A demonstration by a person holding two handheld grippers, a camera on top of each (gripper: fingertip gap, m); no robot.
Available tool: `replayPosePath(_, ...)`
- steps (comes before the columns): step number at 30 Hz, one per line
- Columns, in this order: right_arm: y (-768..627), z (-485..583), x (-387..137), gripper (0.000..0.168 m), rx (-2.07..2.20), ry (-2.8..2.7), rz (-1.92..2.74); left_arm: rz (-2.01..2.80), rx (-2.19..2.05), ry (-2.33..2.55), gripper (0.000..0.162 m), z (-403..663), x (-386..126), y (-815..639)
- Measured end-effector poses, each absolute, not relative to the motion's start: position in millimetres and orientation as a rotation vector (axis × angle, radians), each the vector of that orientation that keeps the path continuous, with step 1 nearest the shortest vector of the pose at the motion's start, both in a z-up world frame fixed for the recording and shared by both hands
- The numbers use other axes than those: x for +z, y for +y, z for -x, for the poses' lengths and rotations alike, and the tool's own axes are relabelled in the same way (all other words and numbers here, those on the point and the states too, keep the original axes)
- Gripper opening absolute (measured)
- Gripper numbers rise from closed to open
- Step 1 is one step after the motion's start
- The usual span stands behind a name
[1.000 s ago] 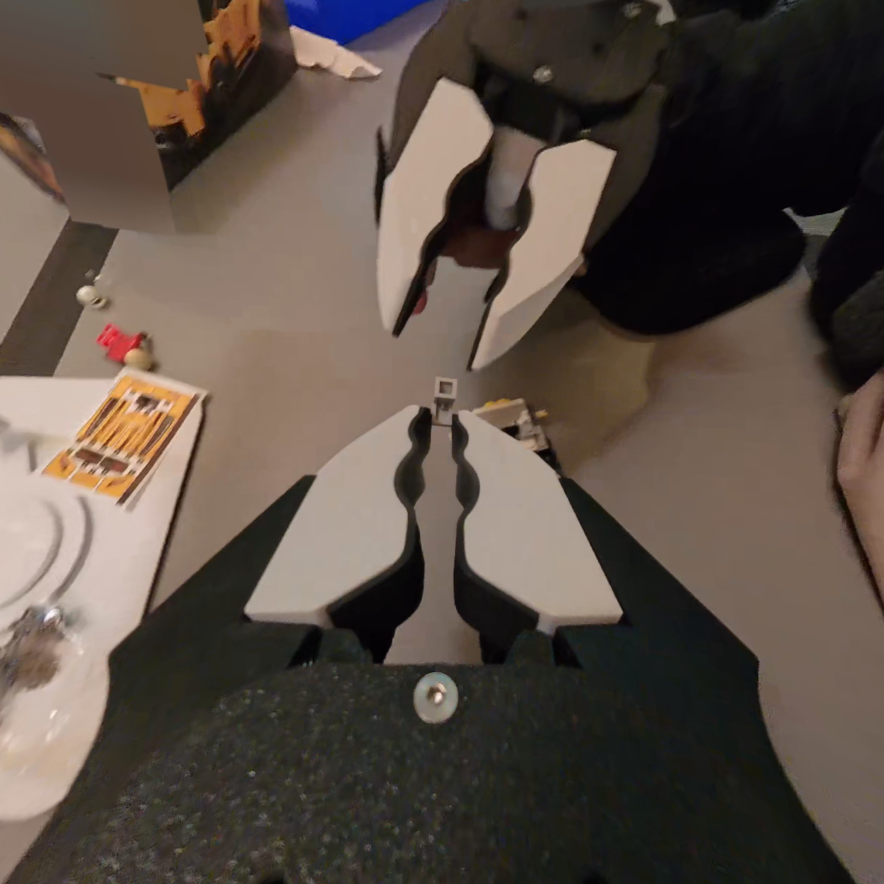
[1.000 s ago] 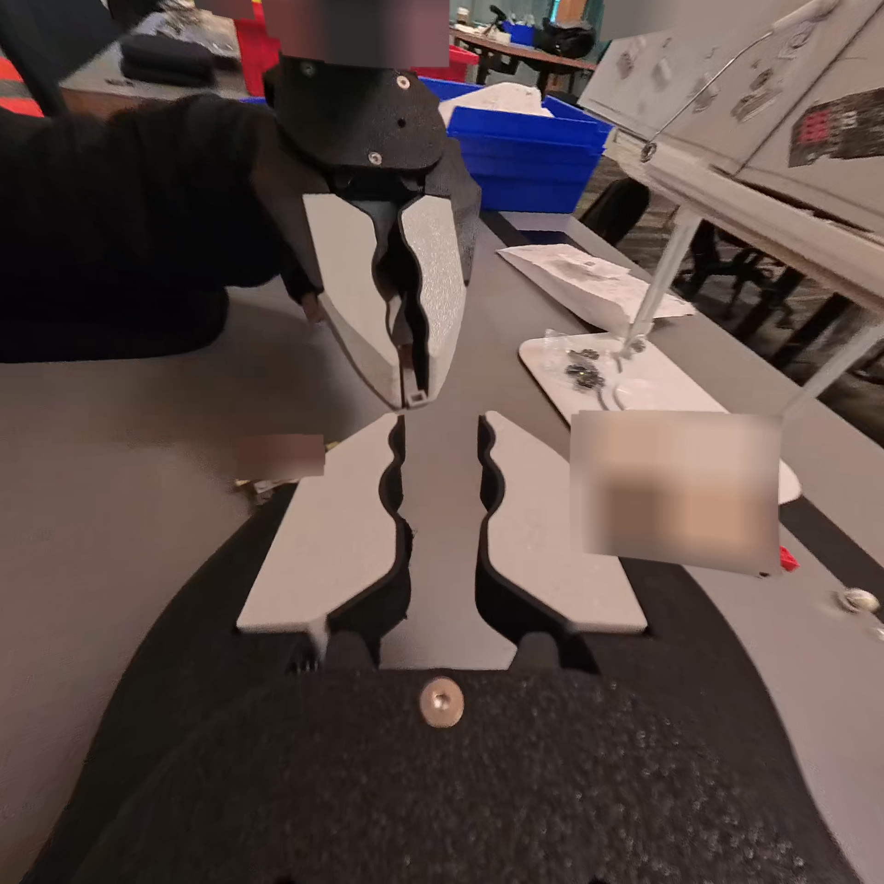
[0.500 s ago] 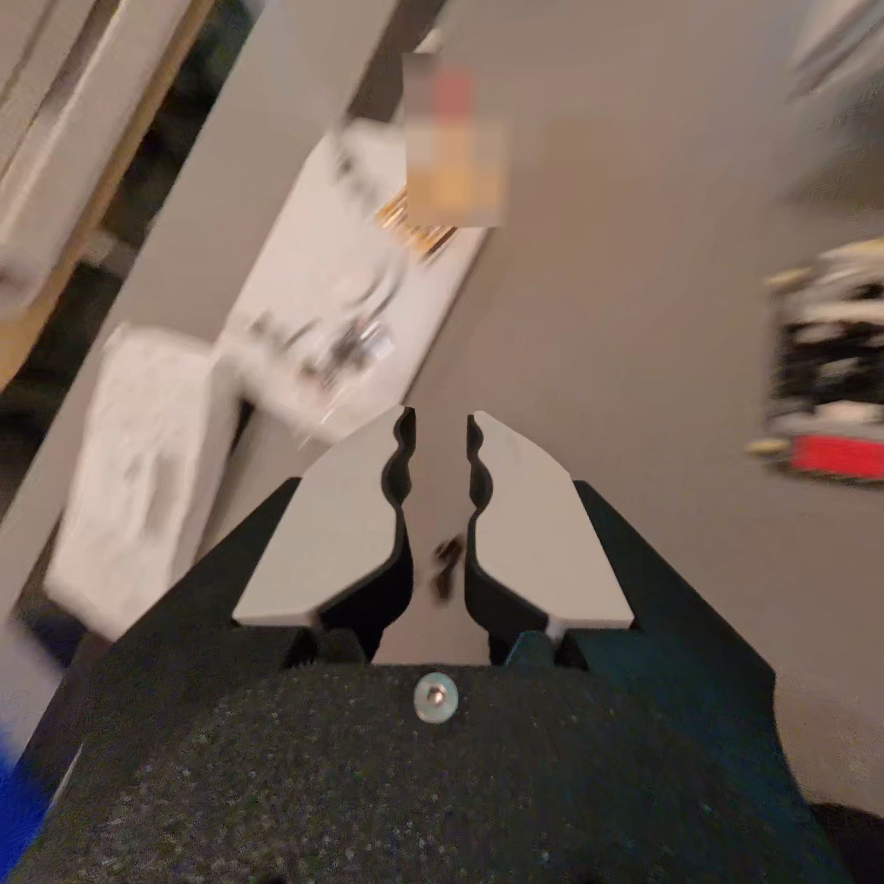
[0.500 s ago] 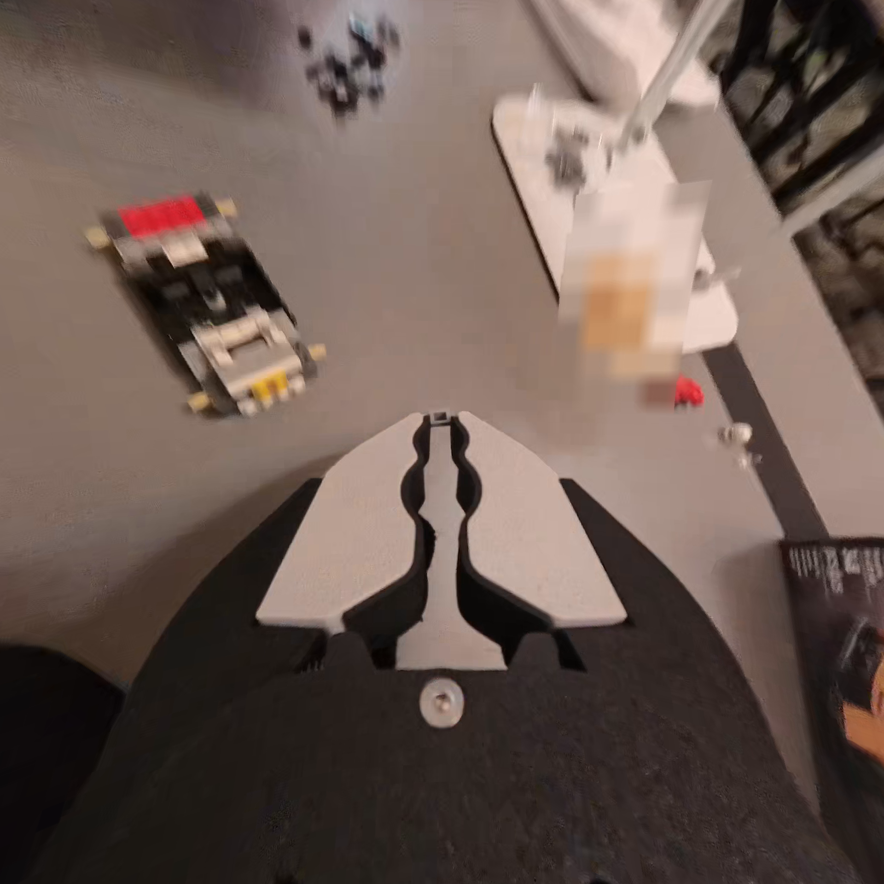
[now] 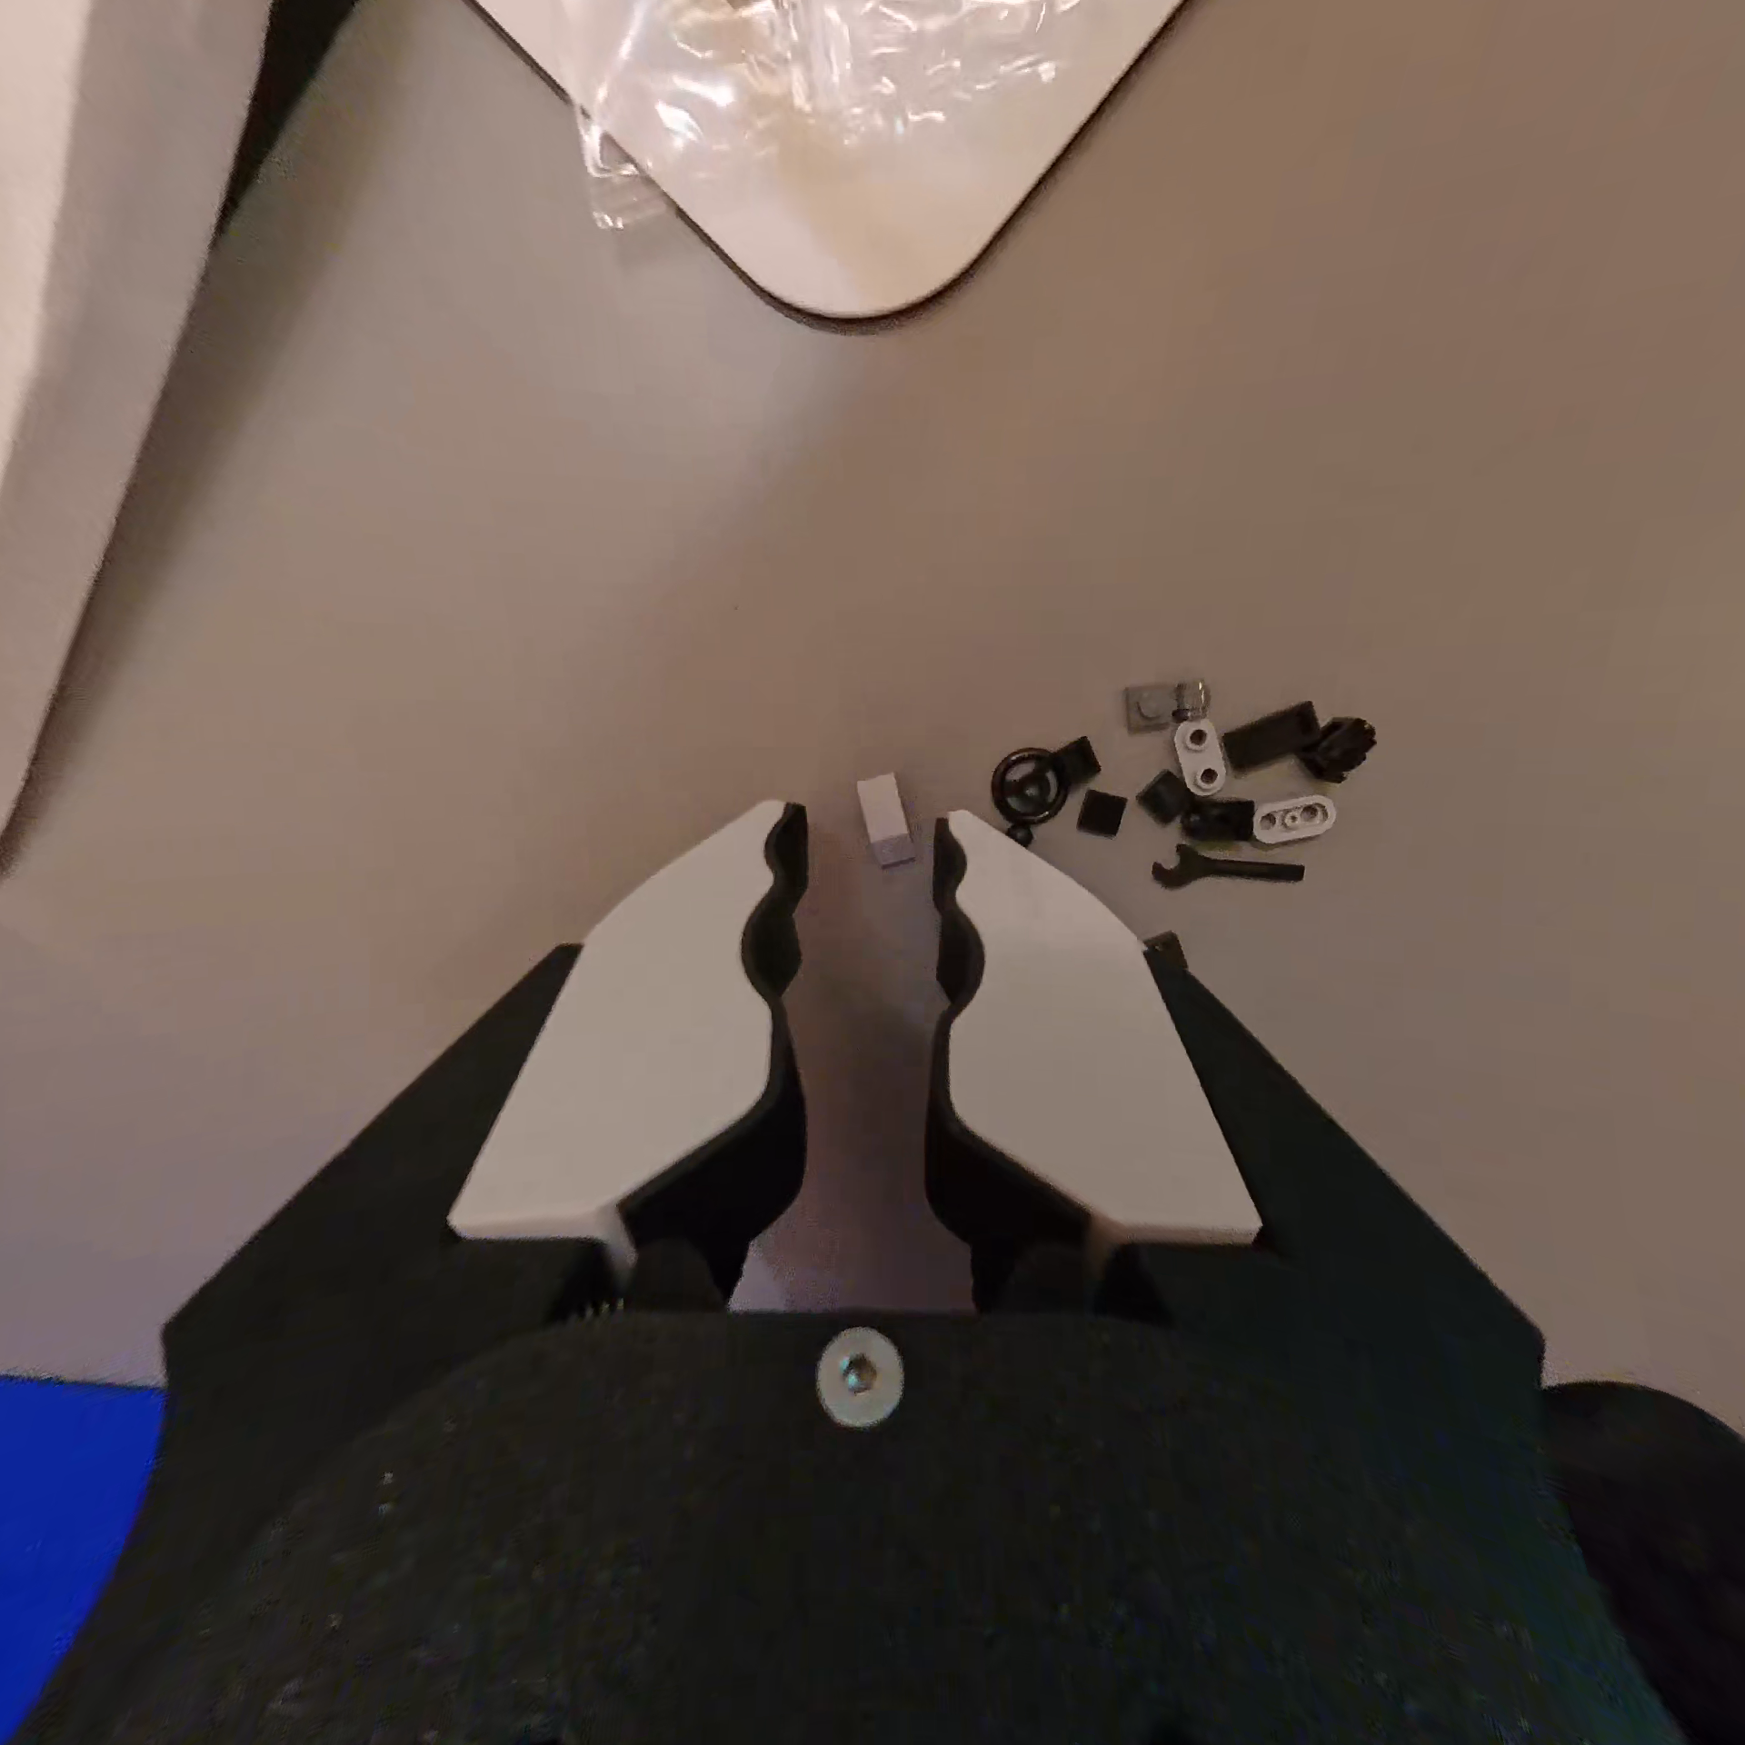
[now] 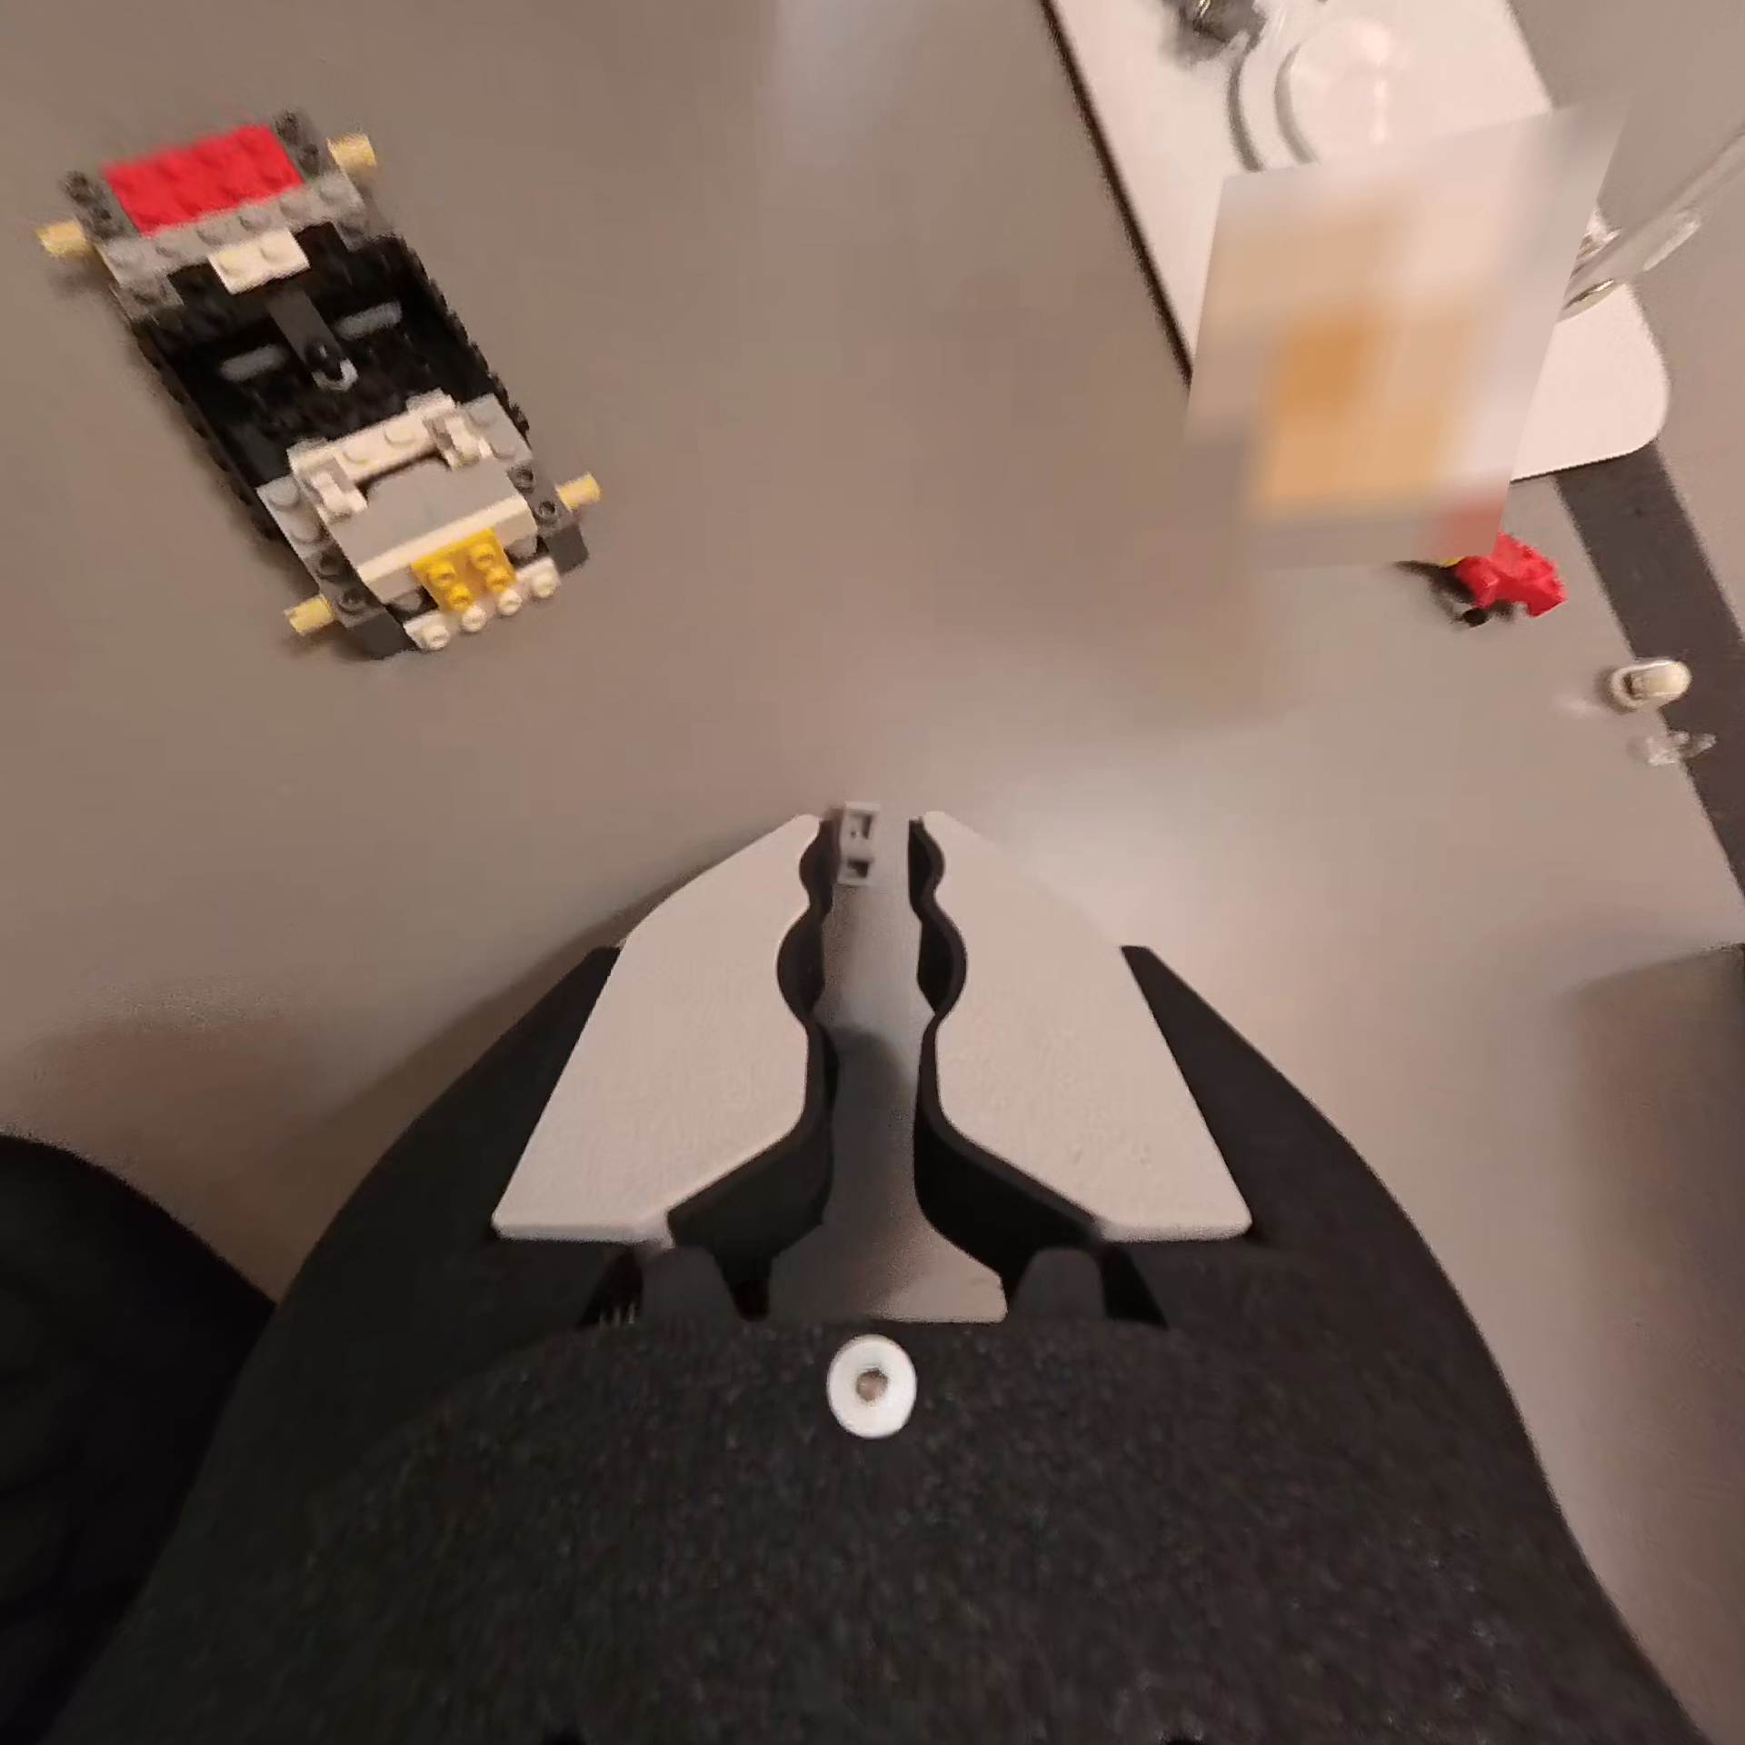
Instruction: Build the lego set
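In the left wrist view my left gripper [image 5: 869,818] is open and points down at the grey table. A small light grey brick [image 5: 888,823] lies on the table between its fingertips, untouched. A cluster of small black, grey and white parts [image 5: 1218,784] lies just to the right. In the right wrist view my right gripper [image 6: 864,826] is shut on a small grey piece [image 6: 859,843] at its fingertips. The partly built car [image 6: 312,378], black and grey with a red rear and yellow studs, sits on the table at upper left, well apart from the gripper.
A white board [image 5: 878,236] with a clear plastic bag [image 5: 774,85] lies beyond the left gripper. A blue bin corner [image 5: 66,1511] shows at lower left. In the right wrist view, a white board [image 6: 1596,406], a red piece [image 6: 1506,581] and small pale pieces [image 6: 1648,682] lie at right. Tip to tip, the grippers are about 35 cm apart.
The small grey piece passed from my left gripper to my right. Both grippers swung apart and now look down: left open over the loose parts, right shut near the car.
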State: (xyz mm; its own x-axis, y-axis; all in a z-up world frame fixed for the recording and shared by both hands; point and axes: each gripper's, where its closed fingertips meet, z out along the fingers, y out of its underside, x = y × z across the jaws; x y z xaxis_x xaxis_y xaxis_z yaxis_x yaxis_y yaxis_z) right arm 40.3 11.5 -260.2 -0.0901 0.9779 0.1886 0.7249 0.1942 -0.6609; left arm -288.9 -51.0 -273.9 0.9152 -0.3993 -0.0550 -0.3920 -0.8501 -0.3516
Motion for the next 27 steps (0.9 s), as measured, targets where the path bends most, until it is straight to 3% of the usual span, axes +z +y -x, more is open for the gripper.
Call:
replayPosePath(2,13.1,-37.4,-252.2,0.014,0.574,-1.832,1.577,2.743,-0.041,0.583,0.023,289.2,-279.9,-53.3)
replayPosePath(4,14.5,-34.6,-246.5,0.014,0.597,-1.796,1.567,2.744,-0.071,0.585,0.009,286.8,-281.3,-53.6)
replayPosePath(9,15.8,-29.8,-231.0,0.014,0.68,-1.712,1.543,2.601,-0.168,0.611,0.008,265.8,-257.2,-41.9)
replayPosePath(14,19.7,-28.5,-221.1,0.013,0.706,-1.655,1.534,2.275,-0.511,0.761,0.008,157.8,-209.3,-27.6)
replayPosePath(19,17.6,-26.9,-223.2,0.013,0.701,-1.668,1.529,2.246,-0.605,0.881,0.008,61.2,-239.6,-24.6)
replayPosePath(27,16.8,-25.3,-225.3,0.013,0.702,-1.672,1.534,2.289,-0.522,0.872,0.008,18.3,-264.1,-24.0)
